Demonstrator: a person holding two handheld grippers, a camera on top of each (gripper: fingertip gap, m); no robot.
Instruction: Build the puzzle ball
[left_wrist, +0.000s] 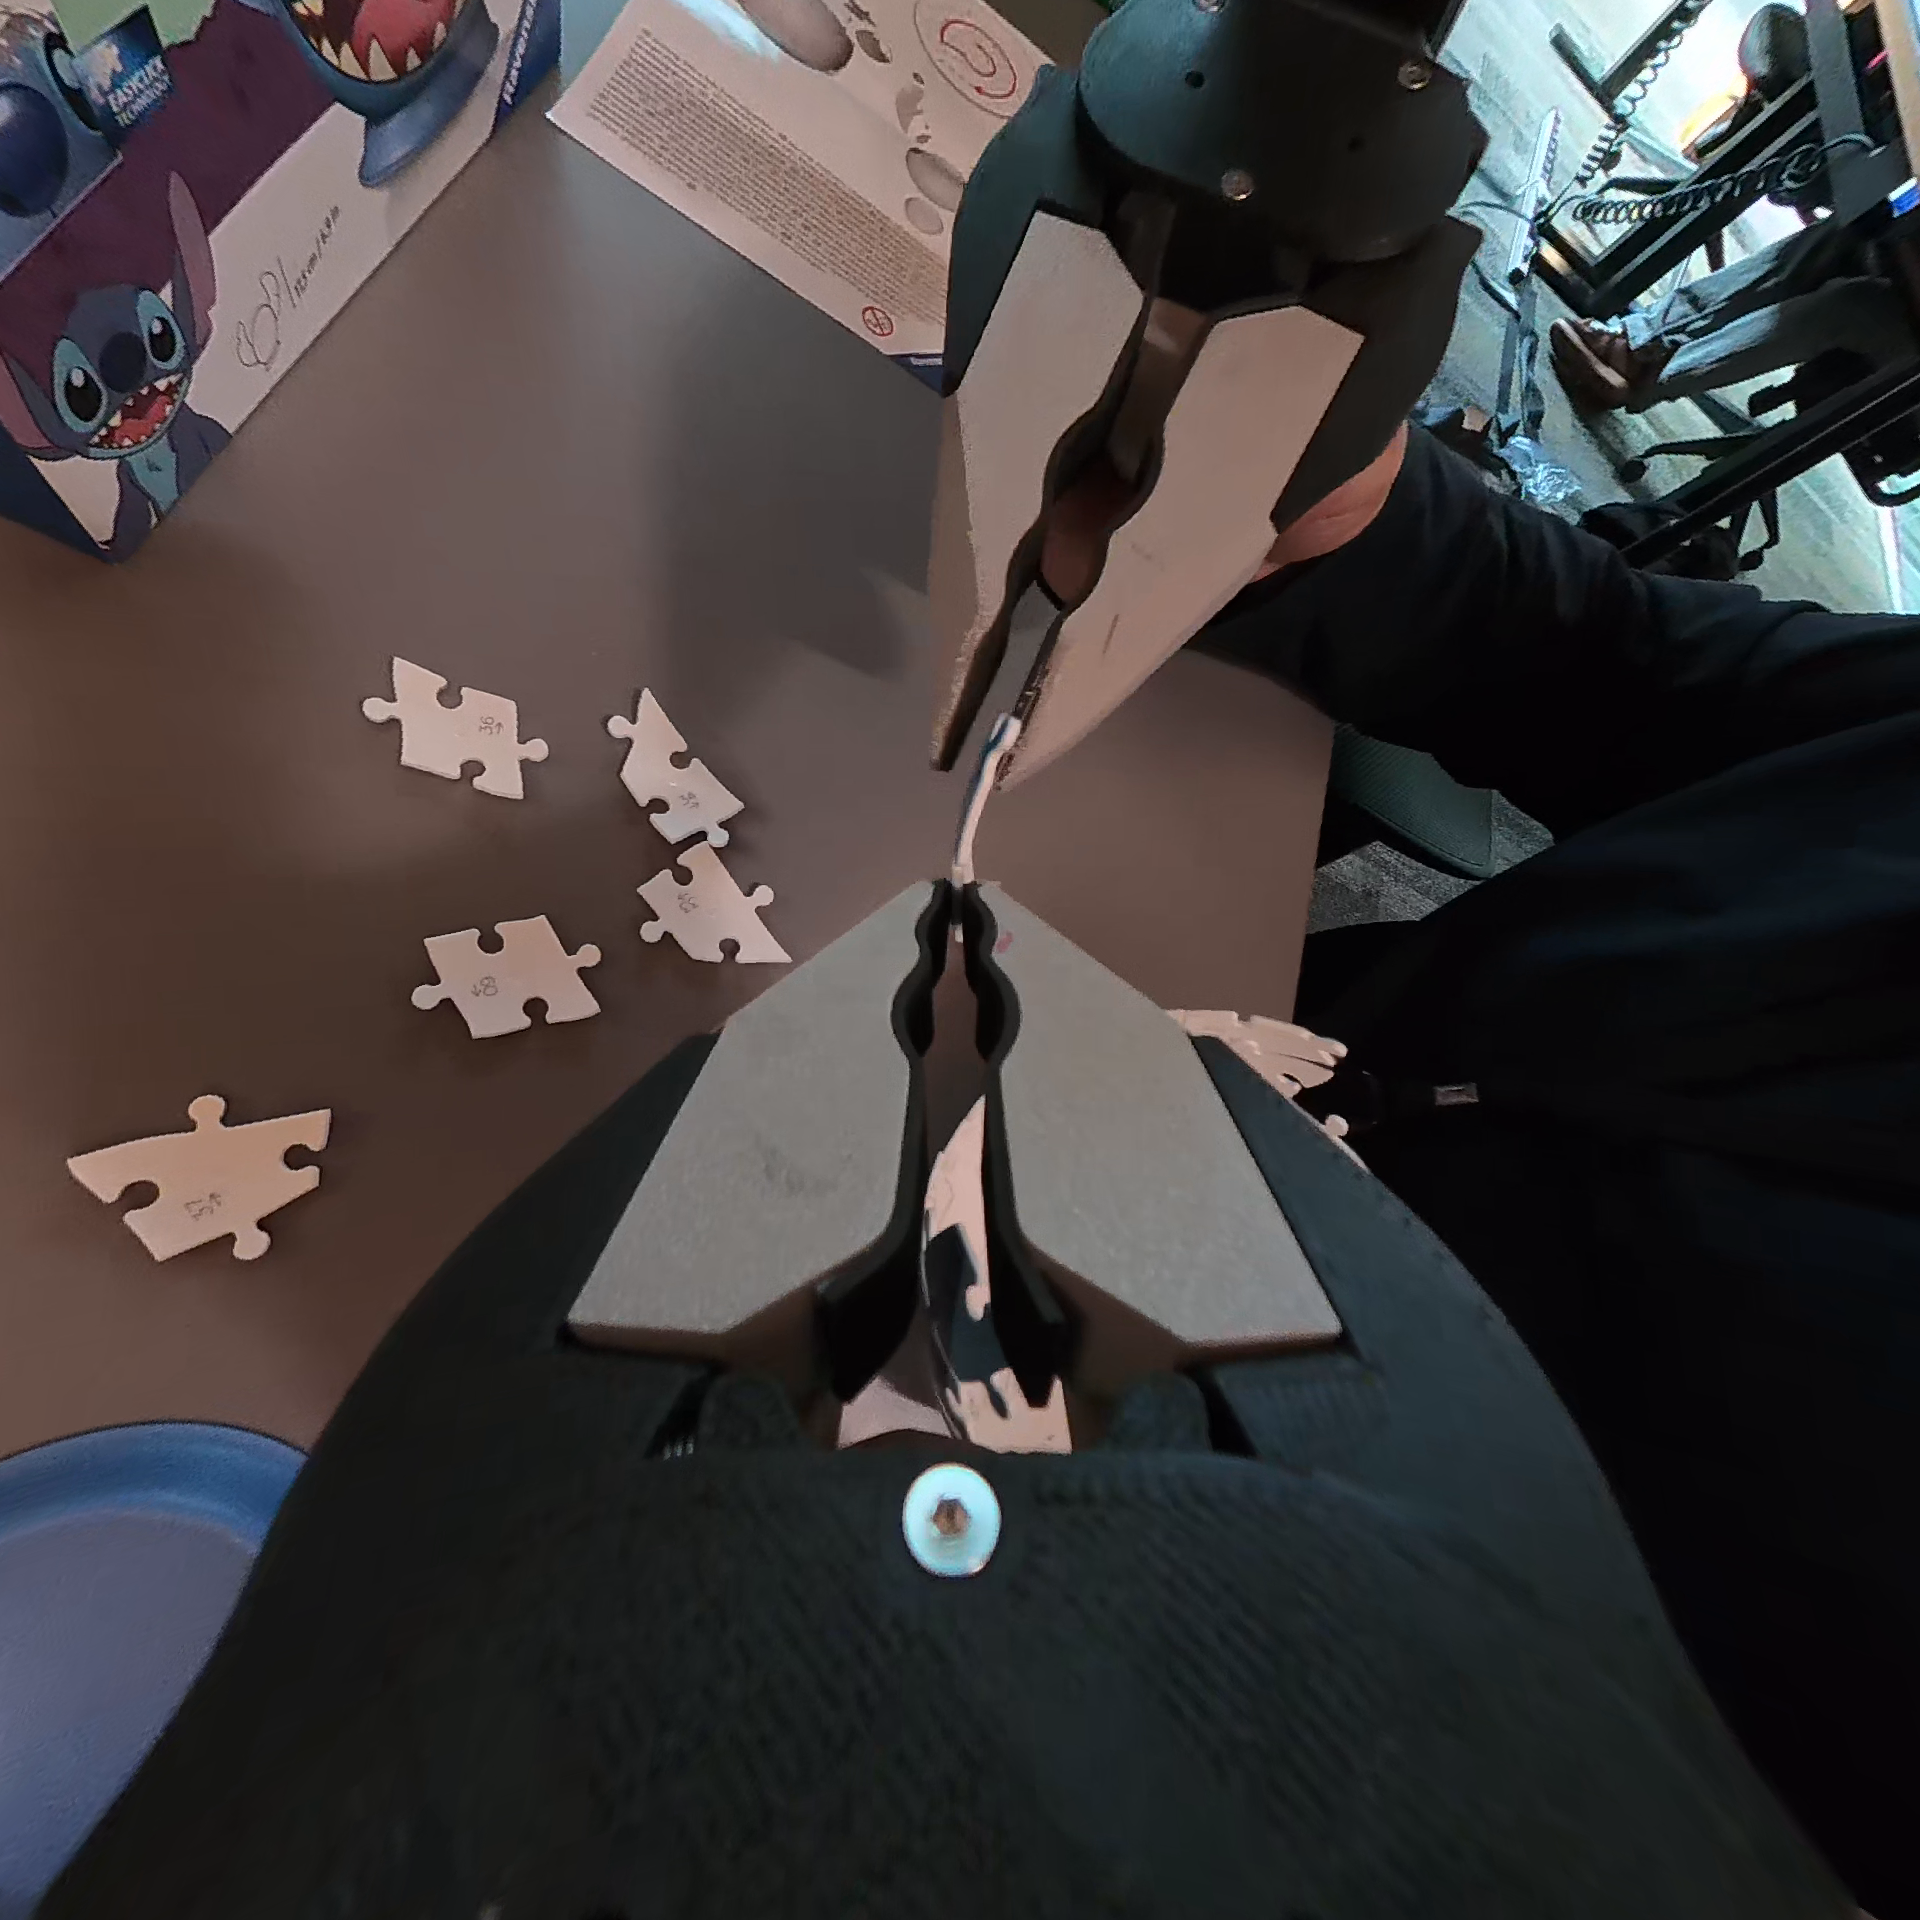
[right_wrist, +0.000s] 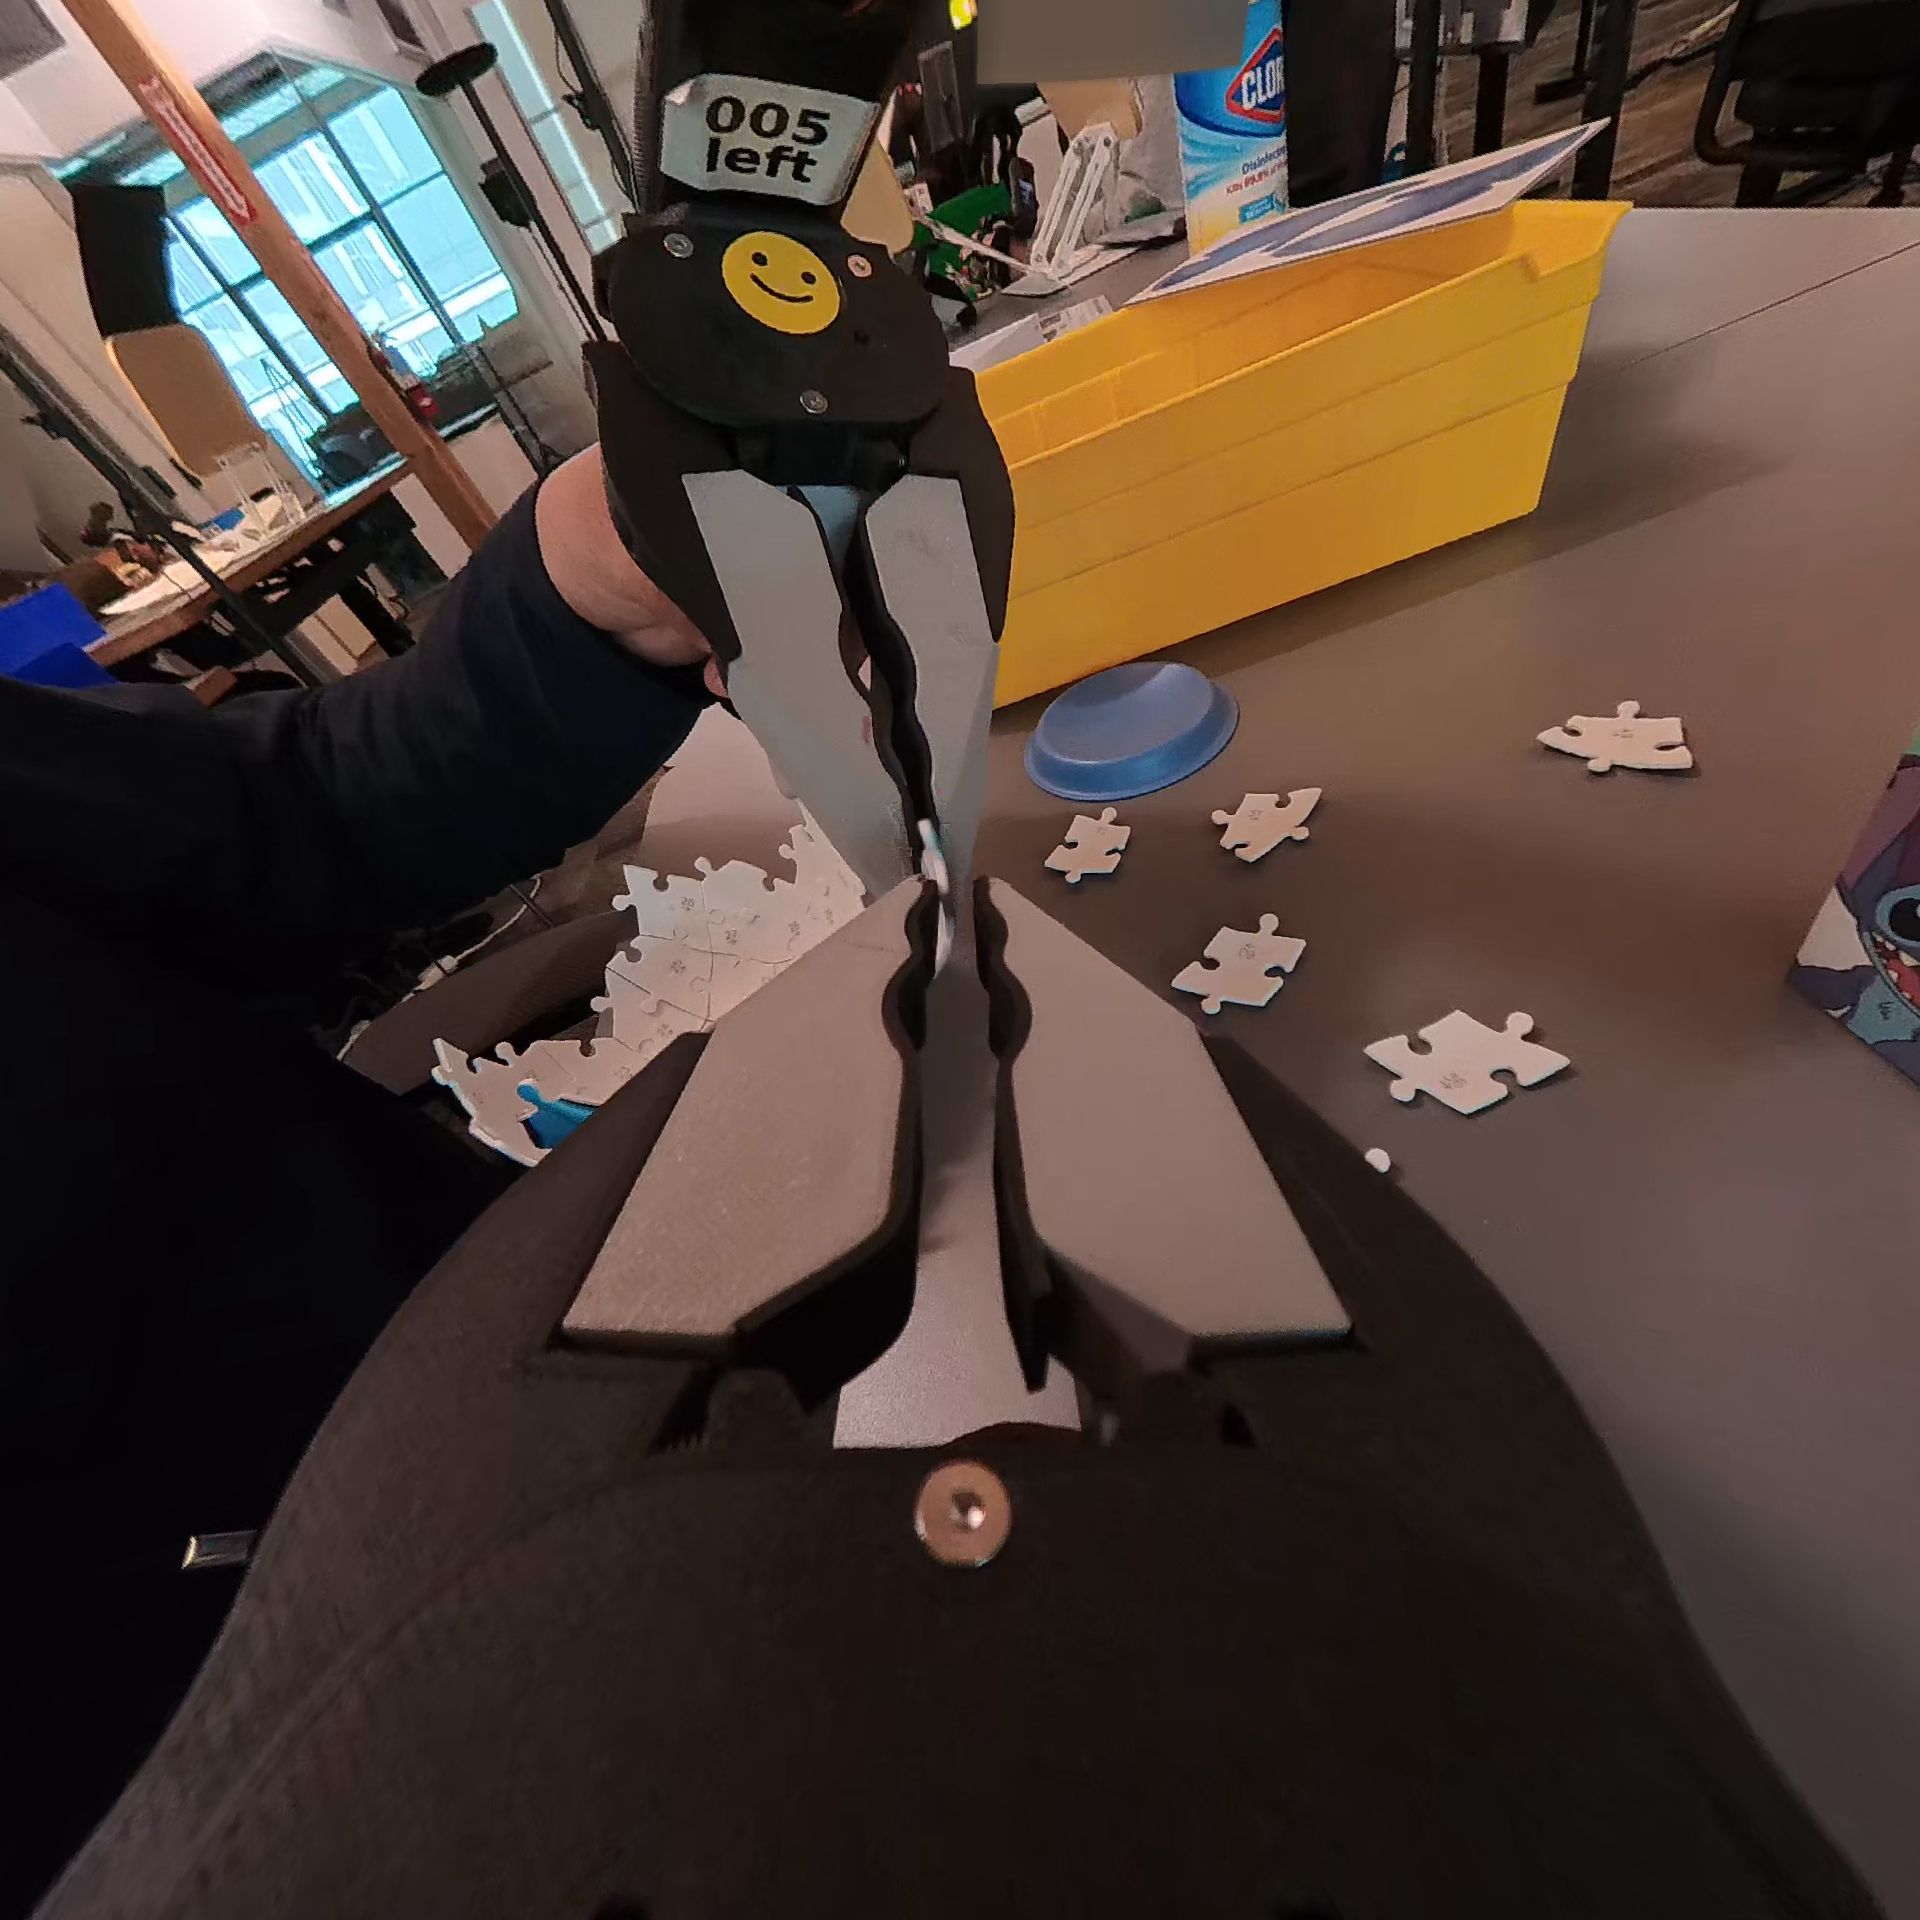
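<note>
- Curved puzzle piece is up in the air over the table, pinched at both ends, edge-on to both cams.
- Risk: piece is thin and already bowed; if the two grippers pull apart or twist against each other it prob. creases or pops out. Judgement only.
- Risk: grip is on the very tips at each end, so a small slip could drop it onto the loose pieces below.
- Left gripper: jaws narrow, nearly closed, tips clamped on piece's lower end.
- Right gripper: jaws narrow too, tips on upper end. In its own view the right gripper shows a slim gap w/ the piece against one finger; looks gripped.
- Part-built ball shell lies just beside the grippers, at table edge near the person's dark sleeve.
- Loose white pieces spread further out; blue stand, yellow bin, puzzle box beyond.
</note>
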